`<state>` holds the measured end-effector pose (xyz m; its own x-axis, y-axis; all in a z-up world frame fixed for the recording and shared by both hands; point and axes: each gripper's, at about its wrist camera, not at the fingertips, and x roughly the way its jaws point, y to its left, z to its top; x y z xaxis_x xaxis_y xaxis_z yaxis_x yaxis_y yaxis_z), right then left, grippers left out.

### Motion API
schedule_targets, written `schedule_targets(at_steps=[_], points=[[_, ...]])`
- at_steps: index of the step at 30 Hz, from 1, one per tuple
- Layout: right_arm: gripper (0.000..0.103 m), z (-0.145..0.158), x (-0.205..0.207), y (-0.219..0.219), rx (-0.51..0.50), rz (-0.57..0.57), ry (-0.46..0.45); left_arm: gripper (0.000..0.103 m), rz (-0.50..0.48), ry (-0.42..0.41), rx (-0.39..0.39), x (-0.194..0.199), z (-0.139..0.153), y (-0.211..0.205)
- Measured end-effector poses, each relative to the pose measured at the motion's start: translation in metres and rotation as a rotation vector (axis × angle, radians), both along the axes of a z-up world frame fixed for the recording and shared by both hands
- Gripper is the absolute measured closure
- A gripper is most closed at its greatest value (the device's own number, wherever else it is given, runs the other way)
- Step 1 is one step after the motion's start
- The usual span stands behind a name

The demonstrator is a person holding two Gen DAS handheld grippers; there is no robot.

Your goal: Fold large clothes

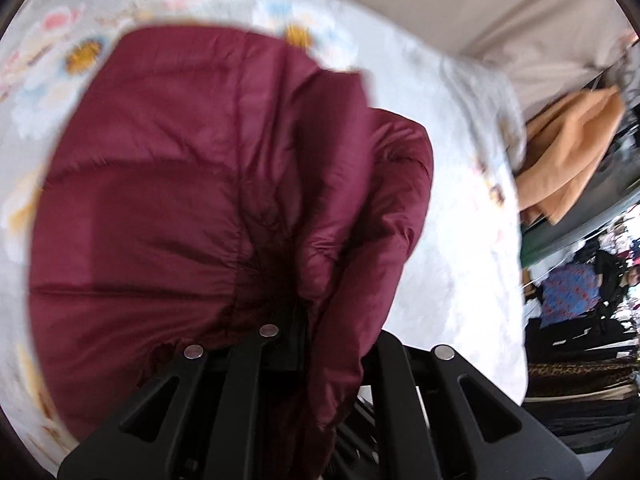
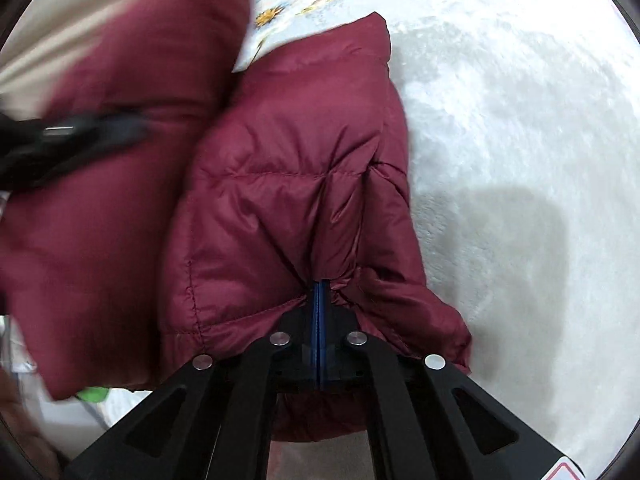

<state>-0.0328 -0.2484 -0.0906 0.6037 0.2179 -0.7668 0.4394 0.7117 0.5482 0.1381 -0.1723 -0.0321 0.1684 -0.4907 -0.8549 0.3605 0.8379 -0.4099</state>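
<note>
A maroon quilted puffer jacket (image 1: pixel 180 184) hangs in the air over a white fluffy blanket (image 1: pixel 460 220) with flower prints. My left gripper (image 1: pixel 304 312) is shut on a bunched fold of the jacket; its fingertips are buried in the fabric. In the right wrist view my right gripper (image 2: pixel 320 292) is shut on another edge of the jacket (image 2: pixel 288 184), its blue pads pressed together with fabric pinched at the tips. The left gripper (image 2: pixel 80 132) shows blurred at the left of that view, gripping the jacket.
The white blanket (image 2: pixel 520 140) fills the right side under the right gripper. An orange cloth (image 1: pixel 568 152) hangs at the right past the blanket's edge, with dark clutter and a blue patterned garment (image 1: pixel 568 288) below it. A beige wall (image 1: pixel 480 0) stands behind.
</note>
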Motion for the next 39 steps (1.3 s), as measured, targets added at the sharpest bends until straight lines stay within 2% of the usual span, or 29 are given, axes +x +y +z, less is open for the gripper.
schedule_targets(at_steps=[4, 6, 8, 12, 14, 16, 18, 20, 22, 24, 27, 29, 31, 35, 39], points=[[0.103, 0.01, -0.039, -0.013, 0.043, -0.047, -0.037, 0.096, 0.002, -0.012, 0.097, -0.005, -0.029, -0.023], [0.103, 0.014, -0.053, -0.021, 0.074, -0.077, -0.055, 0.096, 0.001, -0.044, 0.142, -0.01, -0.038, -0.031], [0.103, 0.02, -0.075, -0.024, 0.083, -0.095, -0.062, 0.095, -0.011, -0.095, 0.186, -0.016, -0.042, -0.038], [0.095, 0.029, -0.101, -0.03, 0.05, -0.088, -0.039, 0.094, -0.035, -0.236, 0.297, -0.032, -0.051, -0.051], [0.093, 0.034, -0.113, -0.03, 0.048, -0.091, -0.035, 0.093, -0.053, -0.28, 0.332, -0.039, -0.05, -0.057], [0.093, 0.041, -0.124, -0.028, 0.049, -0.099, -0.037, 0.086, -0.091, -0.306, 0.351, -0.045, -0.041, -0.061], [0.091, 0.046, -0.124, -0.028, 0.033, -0.102, -0.05, 0.08, -0.098, -0.28, 0.305, -0.05, -0.021, -0.052], [0.09, 0.057, -0.128, -0.03, 0.006, -0.099, -0.063, 0.076, -0.091, -0.297, 0.277, -0.057, 0.002, -0.039], [0.085, 0.069, -0.131, -0.033, -0.022, -0.099, -0.08, 0.06, -0.079, -0.341, 0.269, -0.065, 0.025, -0.025], [0.075, 0.076, -0.117, -0.035, -0.062, -0.108, -0.095, 0.053, -0.068, -0.37, 0.254, -0.071, 0.045, -0.01], [0.071, 0.091, -0.101, -0.039, -0.091, -0.099, -0.132, 0.053, -0.05, -0.408, 0.253, -0.076, 0.07, 0.02], [0.066, 0.105, -0.085, -0.041, -0.107, -0.079, -0.154, 0.053, -0.023, -0.403, 0.259, -0.073, 0.074, 0.023], [0.061, 0.11, -0.055, -0.04, -0.113, -0.066, -0.17, 0.053, 0.016, -0.373, 0.25, -0.065, 0.075, 0.046], [0.047, 0.126, -0.018, -0.039, -0.109, -0.036, -0.212, 0.053, 0.066, -0.334, 0.259, -0.059, 0.061, 0.082], [0.043, 0.13, 0.024, -0.04, -0.12, -0.02, -0.186, 0.053, 0.119, -0.224, 0.243, -0.047, 0.027, 0.122]])
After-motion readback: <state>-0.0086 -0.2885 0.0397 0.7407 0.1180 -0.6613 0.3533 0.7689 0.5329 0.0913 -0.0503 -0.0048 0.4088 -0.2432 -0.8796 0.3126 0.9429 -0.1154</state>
